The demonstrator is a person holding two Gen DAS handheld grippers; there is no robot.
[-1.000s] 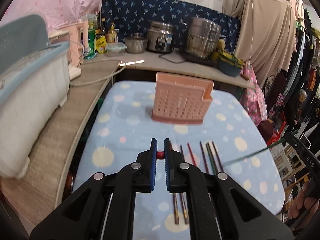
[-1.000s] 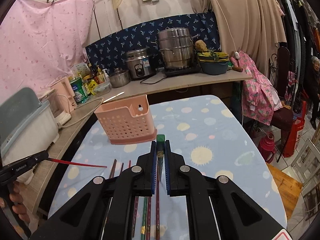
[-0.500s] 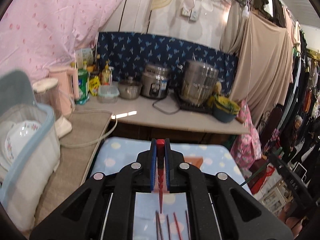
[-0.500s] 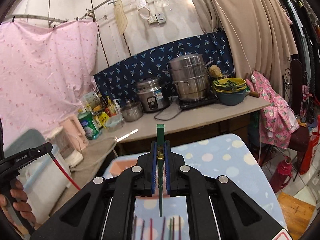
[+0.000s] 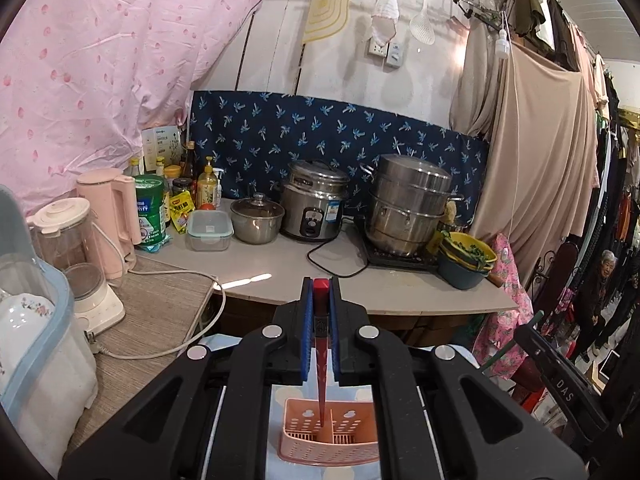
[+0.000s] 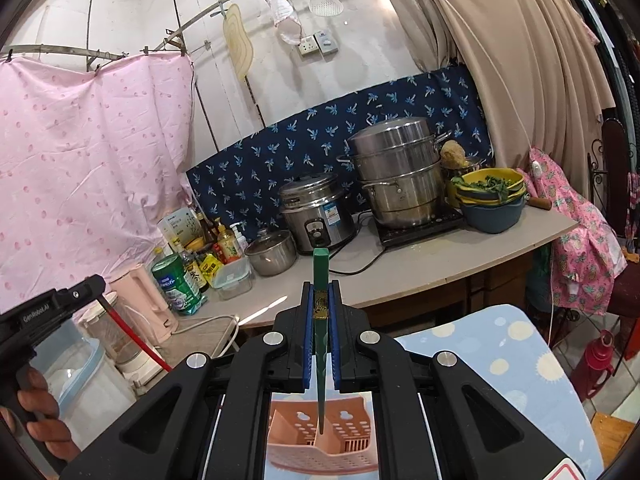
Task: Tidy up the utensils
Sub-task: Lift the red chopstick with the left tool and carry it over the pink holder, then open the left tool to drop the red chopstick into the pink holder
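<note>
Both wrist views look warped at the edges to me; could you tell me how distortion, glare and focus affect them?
Left wrist view: fisheye bends the wall lines; a bright glare streak lies on the counter; the red chopstick is sharp. Right wrist view: dark corner vignette, curved curtain rail; the green chopstick stays crisp.

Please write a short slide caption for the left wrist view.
Left gripper holds a red chopstick point-down above the pink utensil basket.

Below each claw the pink holder [image 5: 329,446] stands open-topped, its centre divider [image 5: 331,426] splitting the way down into two compartments. A red chopstick [image 5: 321,364] hangs over the left compartment, a green chopstick [image 6: 320,352] beside the divider. Pots [image 6: 394,176] crowd the tabletop [image 6: 420,268] well behind.
</note>
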